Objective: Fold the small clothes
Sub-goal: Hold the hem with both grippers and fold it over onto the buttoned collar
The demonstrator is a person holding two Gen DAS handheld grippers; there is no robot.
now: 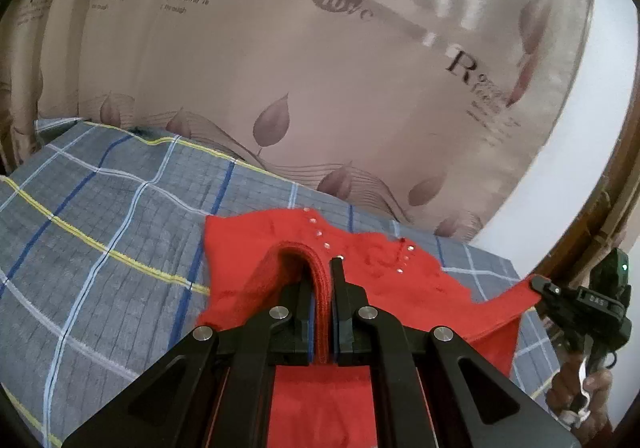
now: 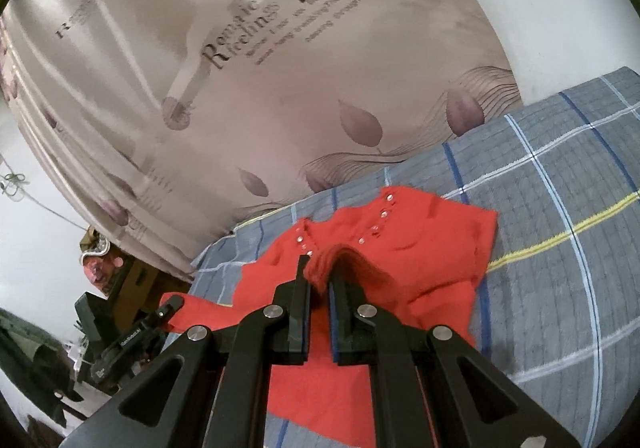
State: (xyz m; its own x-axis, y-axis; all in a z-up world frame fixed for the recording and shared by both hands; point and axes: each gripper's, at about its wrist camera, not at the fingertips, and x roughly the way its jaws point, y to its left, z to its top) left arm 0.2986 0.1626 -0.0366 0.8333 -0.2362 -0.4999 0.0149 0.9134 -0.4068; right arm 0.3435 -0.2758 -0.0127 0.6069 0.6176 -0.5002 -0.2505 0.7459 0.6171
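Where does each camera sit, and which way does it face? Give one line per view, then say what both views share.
Left wrist: on the left hand-held gripper, looking along its fingers at the red garment it clamps; the right hand-held gripper shows at right.
Right wrist: on the right gripper, also clamping red cloth; the left gripper shows at left.
Shared: garment, plaid bedsheet, leaf-print curtain.

red top (image 1: 320, 408) cut off below, curtain print (image 1: 492, 116) blurred

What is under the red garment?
The red garment lies on a grey checked bedsheet, with both the left gripper and right gripper pinching its cloth. Anything beneath its middle is covered.
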